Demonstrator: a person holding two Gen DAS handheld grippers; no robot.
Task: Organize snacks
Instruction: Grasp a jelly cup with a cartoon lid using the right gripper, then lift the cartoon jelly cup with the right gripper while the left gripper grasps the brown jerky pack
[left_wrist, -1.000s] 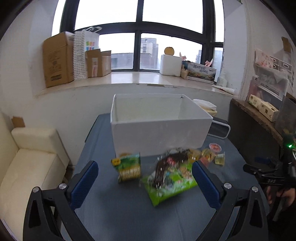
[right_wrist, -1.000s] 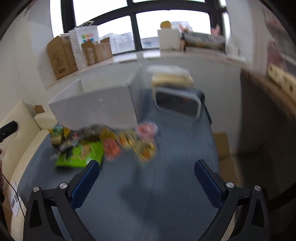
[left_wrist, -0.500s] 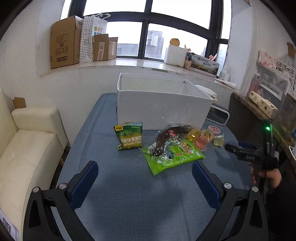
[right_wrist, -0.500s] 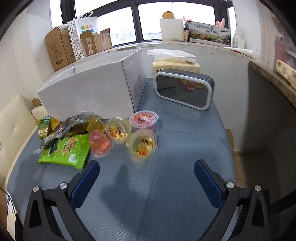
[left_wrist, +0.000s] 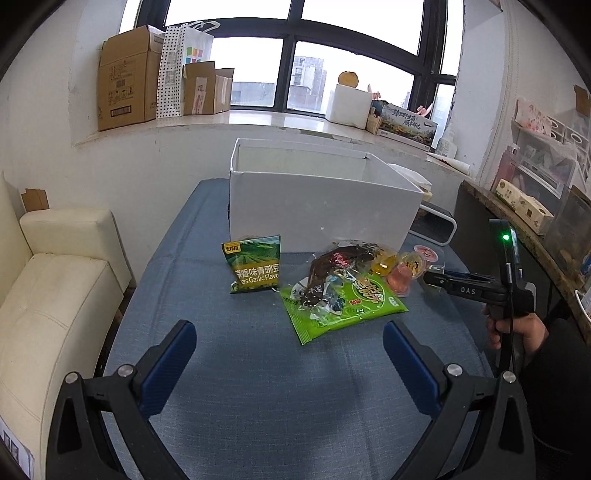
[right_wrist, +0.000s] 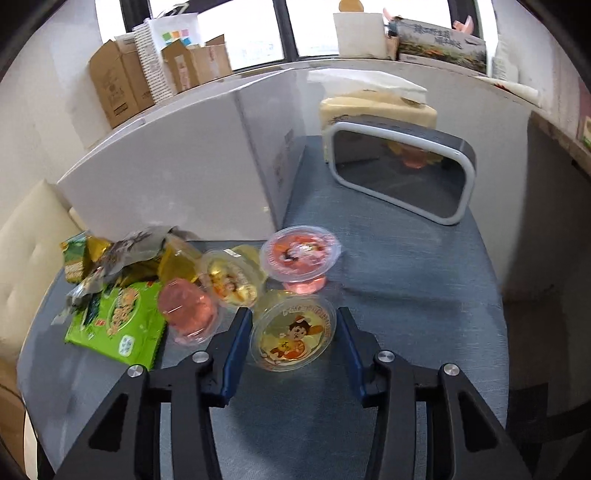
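Between right claw (right_wrist: 291, 334) fingers, spread wide: yellow jelly cup (right_wrist: 292, 336), ungripped, hidden from left view. Left claw (left_wrist: 289, 347): released, short of green packet (left_wrist: 343, 305).

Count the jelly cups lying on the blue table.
4: yellow jelly cup between the right gripper fingers; red-lidded cup behind; tipped pink cup left; yellow cup between. The wrappers may hide others.

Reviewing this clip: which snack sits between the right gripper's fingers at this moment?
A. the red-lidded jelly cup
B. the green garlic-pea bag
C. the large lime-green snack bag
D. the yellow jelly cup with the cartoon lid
D: in the right wrist view the right gripper has its blue fingers on either side of the yellow jelly cup, not yet closed on it, while the other snacks lie further away near the white box.
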